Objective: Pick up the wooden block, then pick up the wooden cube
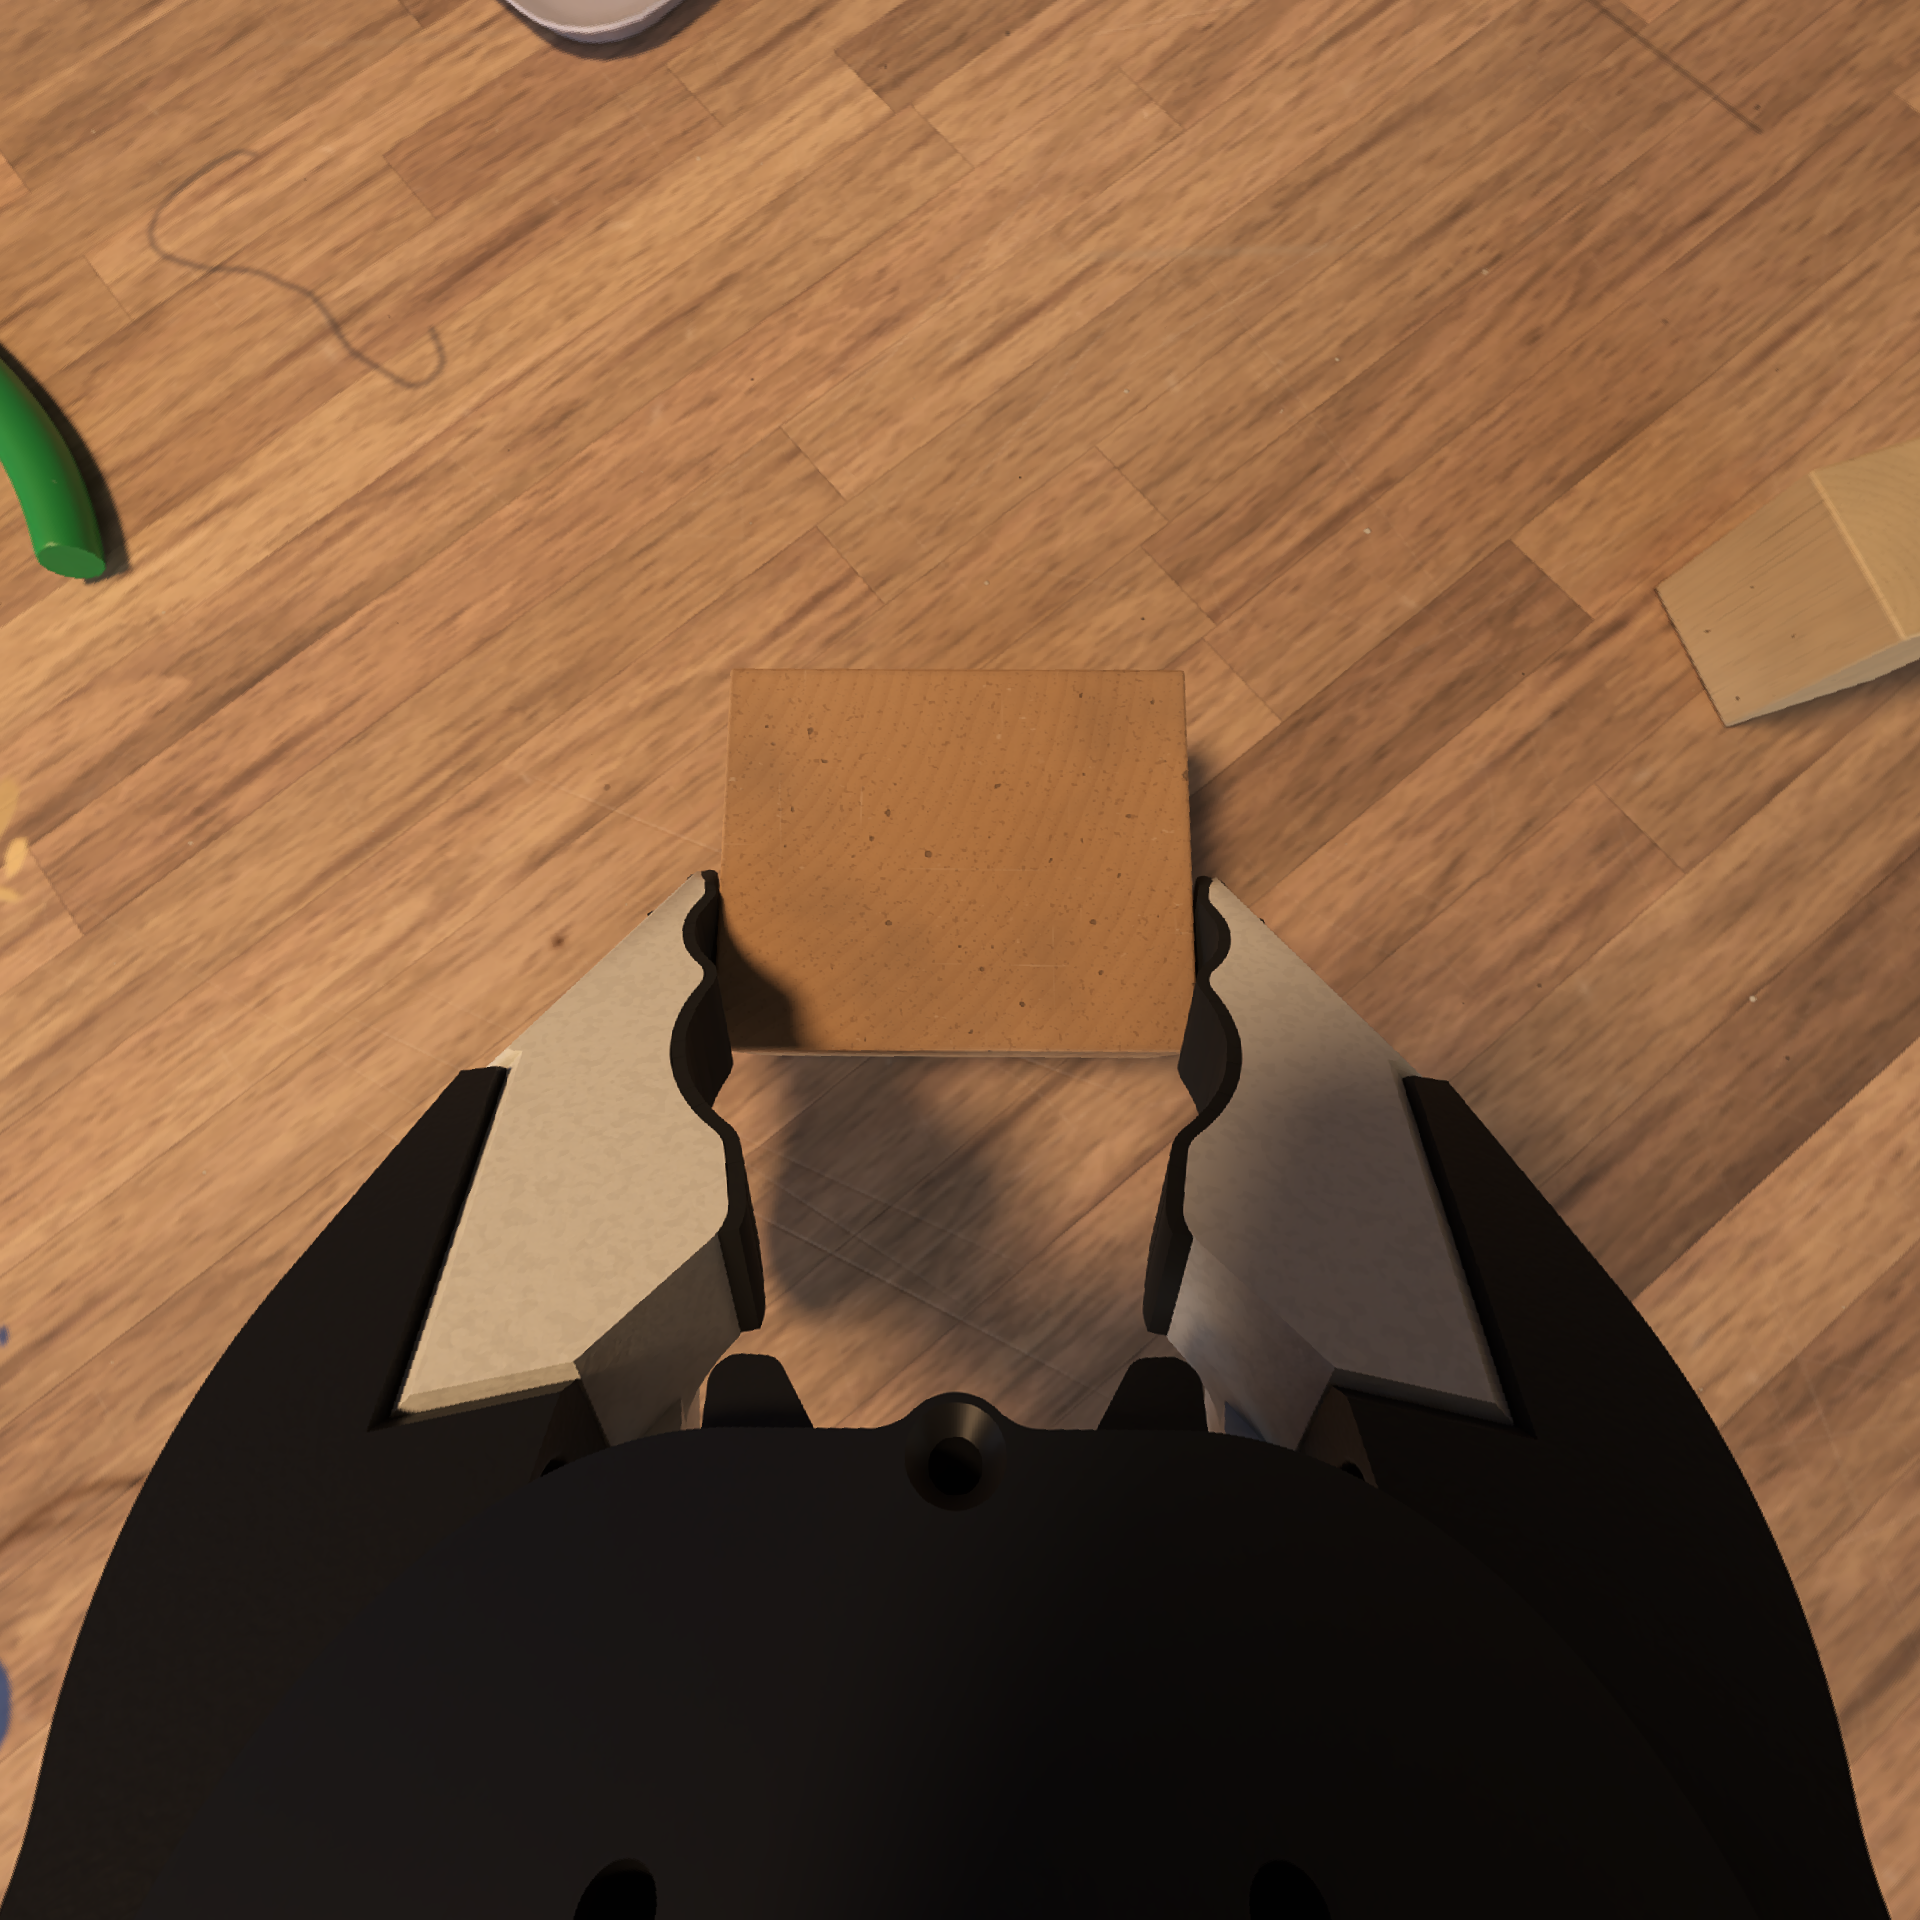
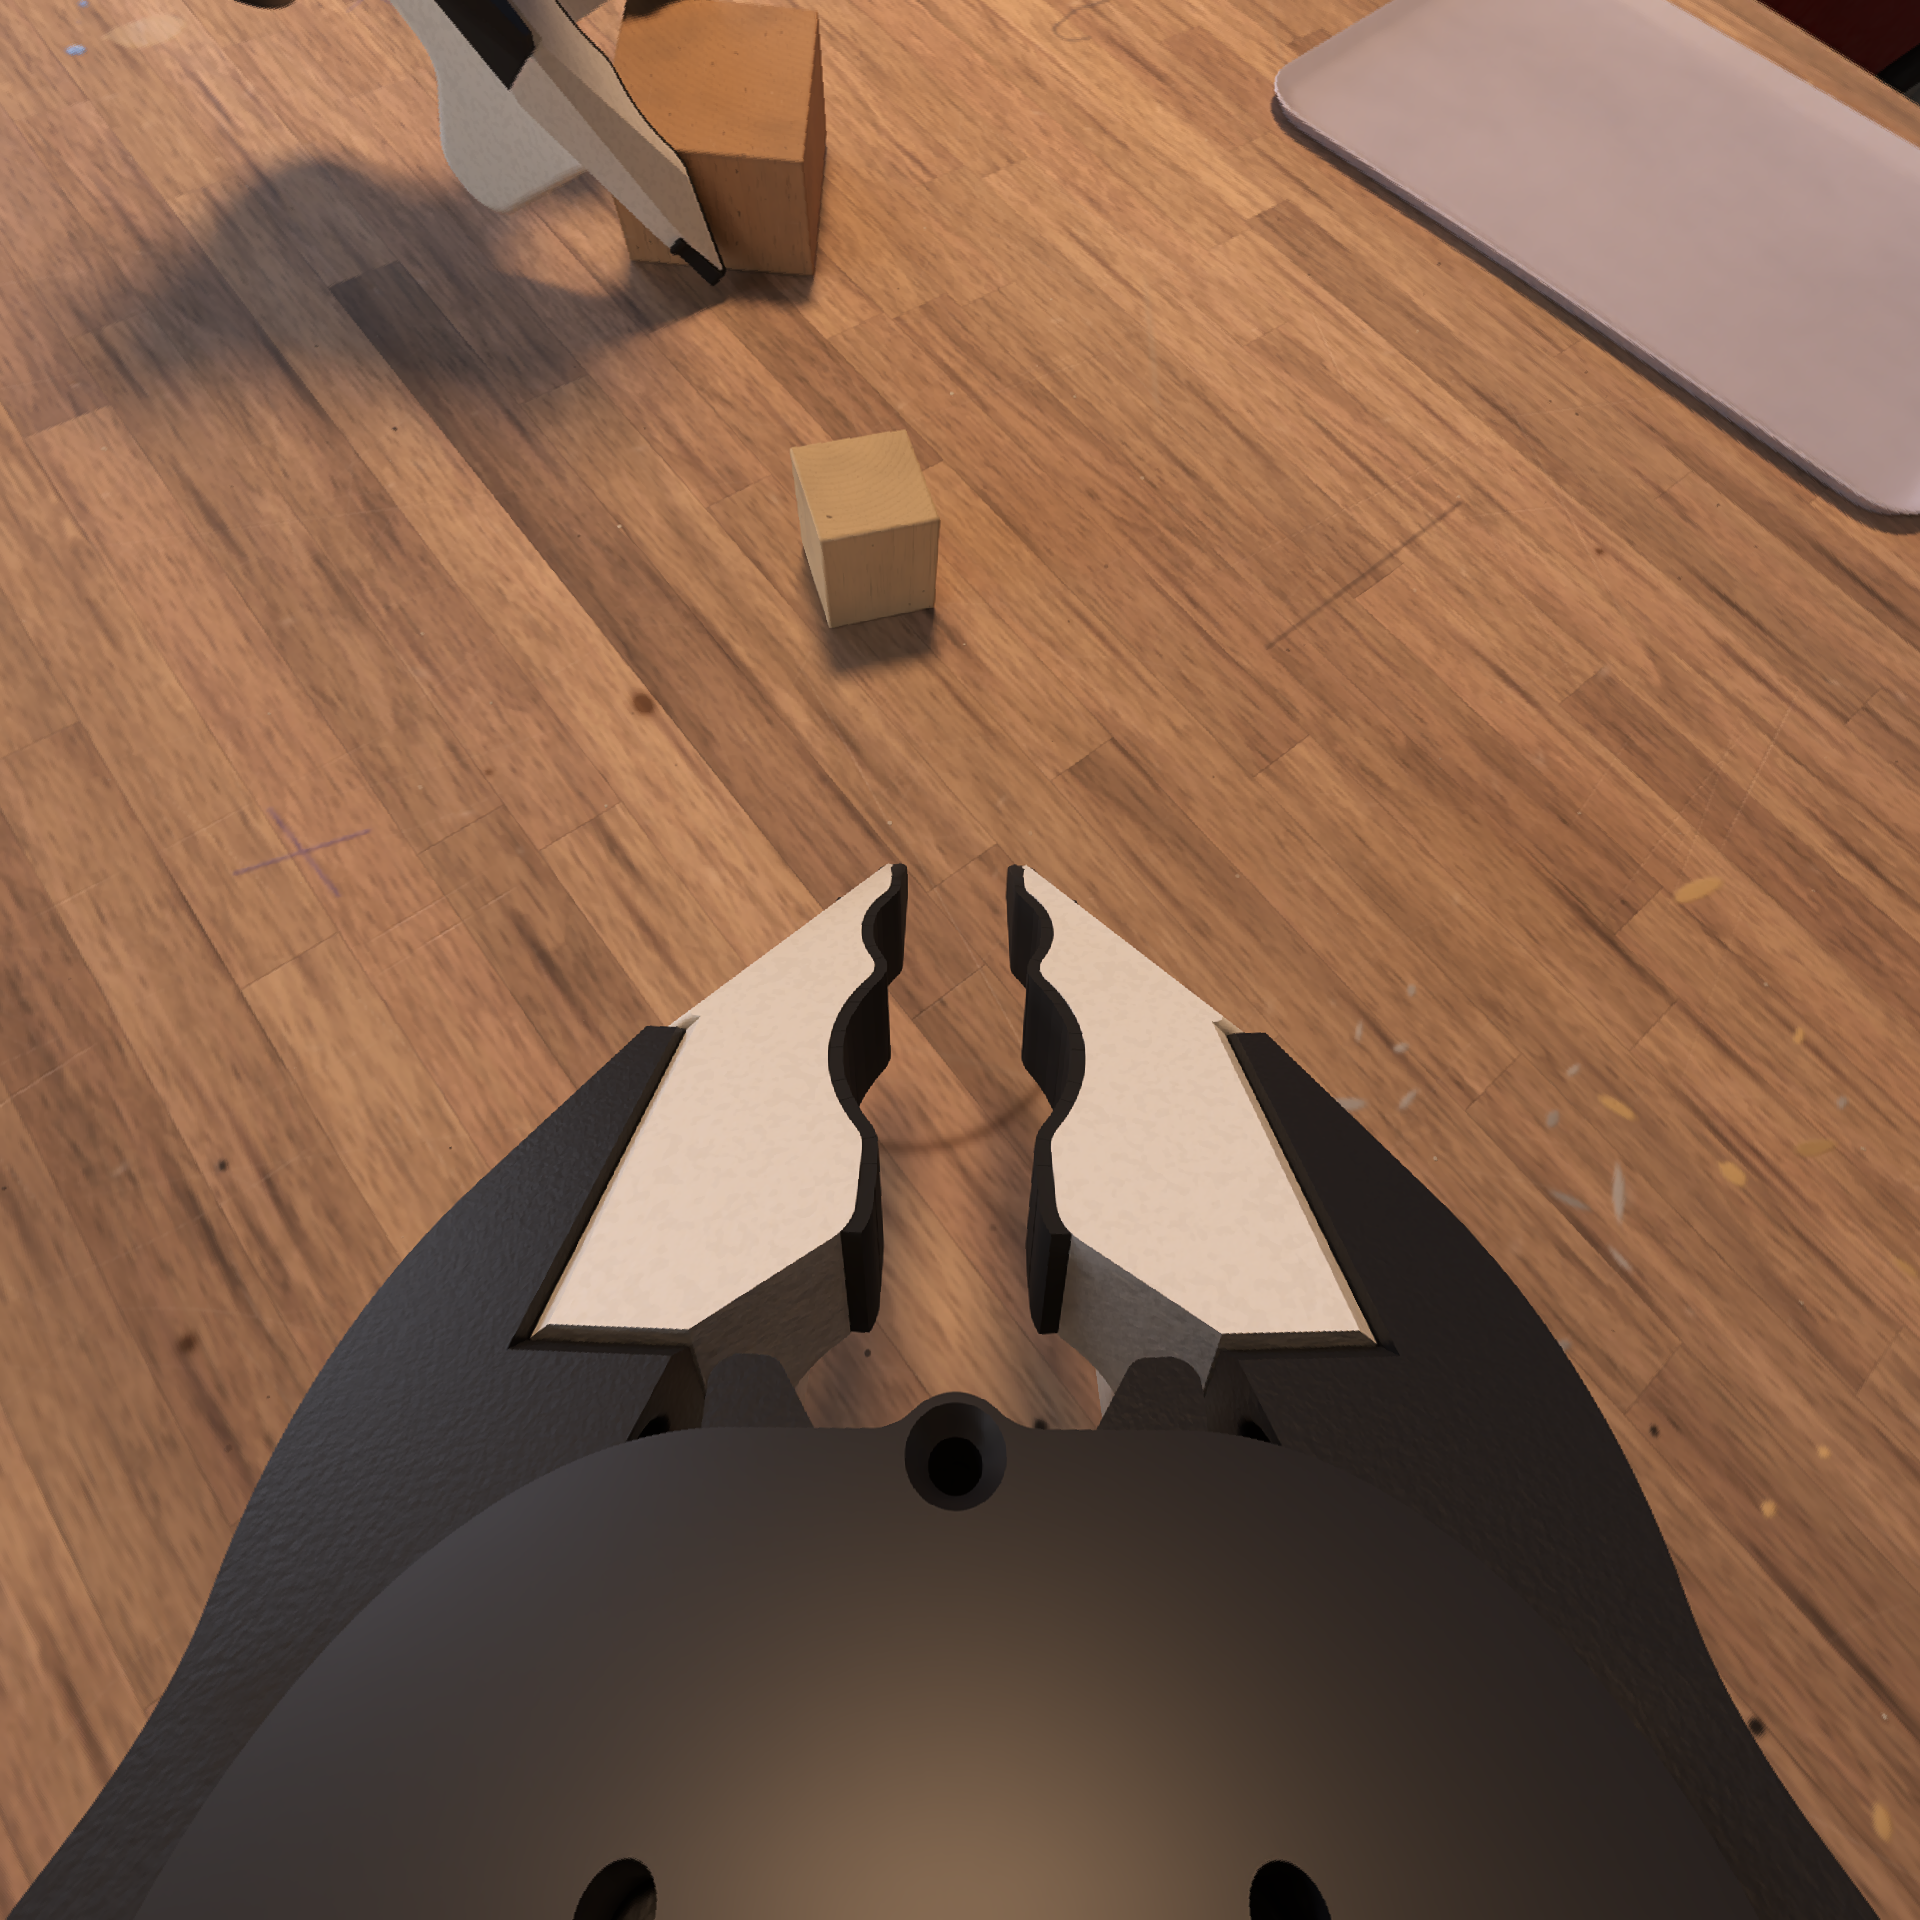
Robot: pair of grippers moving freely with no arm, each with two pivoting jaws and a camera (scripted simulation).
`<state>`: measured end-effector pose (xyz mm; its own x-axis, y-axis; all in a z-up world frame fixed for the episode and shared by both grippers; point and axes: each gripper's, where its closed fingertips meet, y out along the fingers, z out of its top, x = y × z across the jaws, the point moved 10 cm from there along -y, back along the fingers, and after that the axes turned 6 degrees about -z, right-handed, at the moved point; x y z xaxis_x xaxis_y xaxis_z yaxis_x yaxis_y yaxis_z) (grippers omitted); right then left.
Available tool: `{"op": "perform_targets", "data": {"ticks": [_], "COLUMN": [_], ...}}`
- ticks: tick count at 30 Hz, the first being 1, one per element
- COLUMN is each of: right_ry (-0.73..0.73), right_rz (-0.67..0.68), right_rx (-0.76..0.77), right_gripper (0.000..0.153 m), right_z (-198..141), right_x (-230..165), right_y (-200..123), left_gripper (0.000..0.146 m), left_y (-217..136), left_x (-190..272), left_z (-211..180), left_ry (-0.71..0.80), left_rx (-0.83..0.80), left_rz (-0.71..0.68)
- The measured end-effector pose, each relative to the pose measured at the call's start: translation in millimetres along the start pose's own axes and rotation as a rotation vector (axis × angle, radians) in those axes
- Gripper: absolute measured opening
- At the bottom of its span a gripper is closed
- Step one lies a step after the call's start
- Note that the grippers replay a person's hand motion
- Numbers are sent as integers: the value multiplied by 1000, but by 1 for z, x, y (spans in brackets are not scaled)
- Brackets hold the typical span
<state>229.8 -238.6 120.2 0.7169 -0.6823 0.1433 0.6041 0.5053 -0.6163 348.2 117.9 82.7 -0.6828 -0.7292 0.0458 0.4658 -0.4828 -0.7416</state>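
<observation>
The wooden block [image 1: 956, 821], a large brown cube, stands on the table between the fingers of my left gripper [image 1: 956, 883]. Both pads touch its sides, so the gripper is shut on it. In the right wrist view the block [image 2: 748, 125] rests on the table at the top, and one left finger [image 2: 582, 135] reaches down to its base. The wooden cube [image 2: 868, 530], small and pale, sits on the table ahead of my right gripper [image 2: 956, 873]. It also shows at the right edge of the left wrist view [image 1: 1808, 592]. My right gripper is empty, its fingers a narrow gap apart.
A flat pinkish tray [image 2: 1621, 208] lies at the far right. A green curved object [image 1: 47, 478] lies at the left edge, and a white round object [image 1: 592, 16] at the top edge. Everything rests on the wooden tabletop [image 2: 1247, 727].
</observation>
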Motion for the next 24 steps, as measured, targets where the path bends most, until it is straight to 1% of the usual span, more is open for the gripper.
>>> {"op": "perform_targets", "data": {"ticks": [3,9,11,16,19,21,24], "right_ry": [-3,-3,-3,-14,-21,-23,-28], "right_rz": [-2,-9,-14,-23,-34,-39,-54], "right_rx": [-2,3,9,15,30,39,62], "right_gripper": [19,19,19,18,18,18,18], "right_z": [0,2,3,7,10,13,18], "right_x": [0,0,0,-3,-6,-8,-12], "right_y": [0,0,0,1,3,3,3], "left_gripper": [89,89,89,89,89,89,89], "left_y": [-1,-15,-26,-63,-82,-93,-105], "left_x": [3,15,21,42,53,59,67], "left_z": [-1,1,4,11,8,3,-6], "left_ry": [16,99,135,267,324,359,375], "left_rx": [4,94,126,221,261,306,345], "left_rz": [6,36,56,43,34,2,-26]}}
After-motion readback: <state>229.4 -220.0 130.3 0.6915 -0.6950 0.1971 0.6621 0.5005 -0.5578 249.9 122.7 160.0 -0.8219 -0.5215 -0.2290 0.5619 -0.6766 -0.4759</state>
